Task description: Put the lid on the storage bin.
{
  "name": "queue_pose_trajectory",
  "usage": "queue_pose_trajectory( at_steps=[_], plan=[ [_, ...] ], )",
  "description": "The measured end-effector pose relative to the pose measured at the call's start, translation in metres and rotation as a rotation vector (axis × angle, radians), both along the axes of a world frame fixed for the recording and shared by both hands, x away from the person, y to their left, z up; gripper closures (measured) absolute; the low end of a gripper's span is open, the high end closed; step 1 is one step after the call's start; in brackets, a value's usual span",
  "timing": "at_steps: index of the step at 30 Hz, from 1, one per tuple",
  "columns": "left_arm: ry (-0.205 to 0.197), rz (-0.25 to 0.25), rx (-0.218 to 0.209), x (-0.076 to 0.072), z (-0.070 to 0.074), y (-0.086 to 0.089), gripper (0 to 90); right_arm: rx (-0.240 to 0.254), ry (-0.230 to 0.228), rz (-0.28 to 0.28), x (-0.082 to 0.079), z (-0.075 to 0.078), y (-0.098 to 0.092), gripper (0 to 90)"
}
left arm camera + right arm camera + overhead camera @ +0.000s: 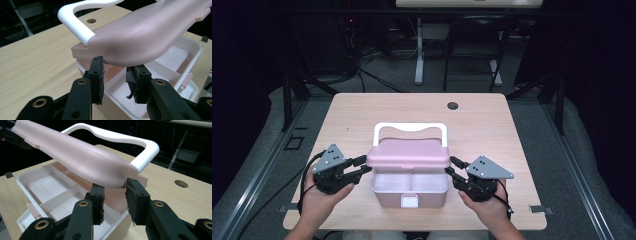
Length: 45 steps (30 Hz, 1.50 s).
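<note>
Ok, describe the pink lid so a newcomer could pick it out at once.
On the light wooden table, near its front edge, sits a pink box with a white divided inside. The pink lid is the rounded slab tilted up above it, between the left gripper and right gripper. Unlike the box, it carries a white loop handle.

Two bare hands, each bearing a black two-jaw gripper. The left gripper (360,166) and right gripper (453,167) carry grey three-cornered plates dotted with small holes, trailing black cables. Brass-ringed holes mark the black jaw links; the dark pads (98,75) look worn and frayed.
</note>
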<state>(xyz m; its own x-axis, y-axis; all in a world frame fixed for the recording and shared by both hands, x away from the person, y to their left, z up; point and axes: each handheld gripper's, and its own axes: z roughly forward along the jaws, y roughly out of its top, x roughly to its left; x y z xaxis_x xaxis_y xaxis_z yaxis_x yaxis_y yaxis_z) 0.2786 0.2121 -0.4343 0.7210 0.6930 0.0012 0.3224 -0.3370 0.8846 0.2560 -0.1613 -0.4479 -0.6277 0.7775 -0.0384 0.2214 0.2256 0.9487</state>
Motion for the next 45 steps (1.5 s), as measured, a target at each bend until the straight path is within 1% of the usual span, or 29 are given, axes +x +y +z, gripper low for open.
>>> queue_pose_trajectory(
  at_steps=[5,12,20,24,32,40,45],
  plan=[
    [0.008,-0.003,0.004,-0.002,-0.005,0.001,66.7,0.001,0.011,0.007,-0.002,-0.004,-0.002,67.7],
    [0.017,-0.002,-0.012,-0.006,-0.015,0.002,66.4,-0.006,0.032,0.013,-0.006,-0.011,-0.002,67.7],
    [0.034,-0.011,0.007,-0.010,-0.025,0.002,66.5,-0.013,0.059,0.023,-0.009,-0.021,-0.004,67.5],
    [0.044,-0.009,0.005,-0.010,-0.030,0.003,66.4,-0.025,0.066,0.030,-0.010,-0.026,-0.004,67.5],
    [0.056,-0.009,0.005,-0.012,-0.035,0.004,66.5,-0.034,0.080,0.040,-0.013,-0.030,-0.006,67.2],
    [0.070,-0.014,0.005,-0.015,-0.039,0.005,66.0,-0.031,0.089,0.047,-0.018,-0.032,-0.009,66.1],
    [0.074,-0.018,0.001,-0.017,-0.038,0.007,65.7,-0.035,0.088,0.053,-0.020,-0.032,-0.011,66.0]
  ],
)
